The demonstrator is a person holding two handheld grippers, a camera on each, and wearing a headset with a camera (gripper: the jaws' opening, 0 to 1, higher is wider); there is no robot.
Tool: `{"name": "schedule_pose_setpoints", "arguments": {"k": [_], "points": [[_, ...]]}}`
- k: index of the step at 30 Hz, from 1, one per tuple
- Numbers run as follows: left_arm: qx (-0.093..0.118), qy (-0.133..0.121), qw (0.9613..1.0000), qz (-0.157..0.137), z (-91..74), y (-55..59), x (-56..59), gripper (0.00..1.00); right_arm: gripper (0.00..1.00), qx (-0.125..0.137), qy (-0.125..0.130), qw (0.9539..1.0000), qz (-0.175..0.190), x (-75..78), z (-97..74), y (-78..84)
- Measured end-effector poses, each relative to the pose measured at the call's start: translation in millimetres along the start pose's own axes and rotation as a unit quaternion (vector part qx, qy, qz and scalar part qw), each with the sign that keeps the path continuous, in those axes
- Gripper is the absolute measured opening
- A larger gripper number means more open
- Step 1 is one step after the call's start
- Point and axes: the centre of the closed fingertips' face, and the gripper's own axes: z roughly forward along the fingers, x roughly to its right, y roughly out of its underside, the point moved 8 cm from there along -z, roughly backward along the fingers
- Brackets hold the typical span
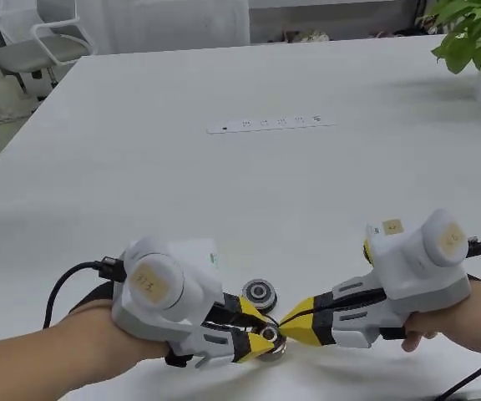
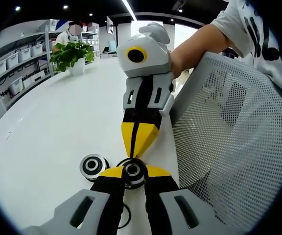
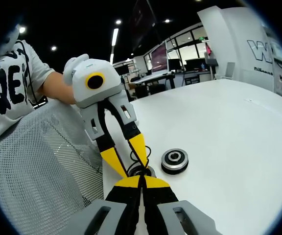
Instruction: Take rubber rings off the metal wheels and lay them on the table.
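1. Yellow tips of the left gripper (image 2: 133, 172) sit on either side of a metal wheel (image 1: 270, 337). The jaws are parted just enough to take it and look closed against its sides.
2. That held wheel is at the near edge of the white table (image 1: 224, 184), directly in front of me in the head view.
3. From here I read the right gripper (image 3: 142, 182) as closed, with its two yellow tips pressed together and almost no gap showing.
4. Its tips touch the rim of the held wheel, meeting the left gripper nose to nose.
5. I cannot tell whether a rubber ring is pinched between them; the contact spot is too small and crowded.
6. A second wheel (image 3: 174, 160) lies flat on the table just beside the held one, on the side away from me. It is apart from both grippers, and a dark band runs round its metal hub.
7. In both gripper views a grey mesh chair back (image 2: 229, 137) stands right against the table edge next to the work.
8. Further up the table I see a flush strip of sockets (image 1: 270, 124), well apart from the wheels.
9. A leafy green plant (image 1: 474, 33) is at the far right corner.
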Motion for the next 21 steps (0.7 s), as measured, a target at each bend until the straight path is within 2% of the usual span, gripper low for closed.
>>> {"name": "schedule_pose_setpoints", "arguments": {"k": [5,15,21], "points": [[-0.004,0.001,1.0000,0.009,-4.1,-1.1,1.3,0.12,0.00,-0.001,0.000,1.0000,-0.001,-0.1,-0.6,0.0],[-0.001,0.004,1.0000,0.001,-14.4,-3.9,1.9,0.19,0.00,0.003,-0.001,1.0000,0.002,-0.9,-3.3,-1.7],[0.019,-0.001,0.9997,-0.014,-24.0,-8.5,3.4,0.24,0.00,0.005,-0.002,1.0000,0.004,-1.1,-4.1,-2.2]]}}
